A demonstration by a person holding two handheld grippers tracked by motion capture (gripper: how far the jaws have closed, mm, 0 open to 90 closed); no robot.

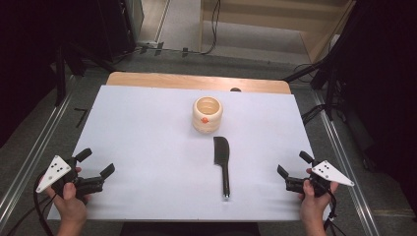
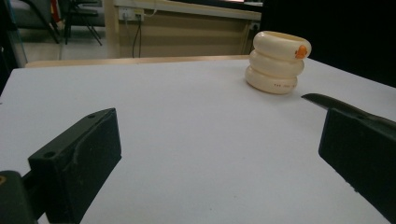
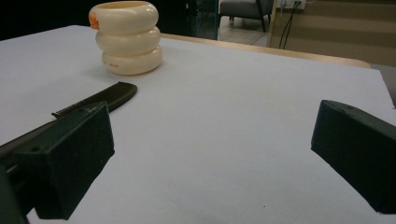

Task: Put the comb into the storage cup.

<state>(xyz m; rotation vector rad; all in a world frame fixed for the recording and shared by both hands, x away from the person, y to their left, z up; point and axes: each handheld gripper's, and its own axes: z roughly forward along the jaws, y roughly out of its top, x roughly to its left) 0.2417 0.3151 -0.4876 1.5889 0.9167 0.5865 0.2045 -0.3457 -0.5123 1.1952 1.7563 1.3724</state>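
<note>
A cream ribbed cup (image 1: pixel 207 114) with an orange dot stands at the middle of the white table (image 1: pixel 147 147), toward the back. A black comb (image 1: pixel 222 162) lies just in front of it, handle toward me. My left gripper (image 1: pixel 96 165) rests open at the front left, far from both. My right gripper (image 1: pixel 294 164) rests open at the front right. In the left gripper view the cup (image 2: pixel 277 62) is ahead on the right and the comb tip (image 2: pixel 322 100) pokes out behind the right jaw. In the right gripper view the cup (image 3: pixel 127 37) and the comb (image 3: pixel 100 100) lie left.
A wooden table edge (image 1: pixel 196 81) runs behind the white sheet. Metal rails (image 1: pixel 34 152) flank the table on both sides. Dark stands and cables (image 1: pixel 319 73) sit at the back right. A wooden platform (image 1: pixel 275 19) lies beyond the table.
</note>
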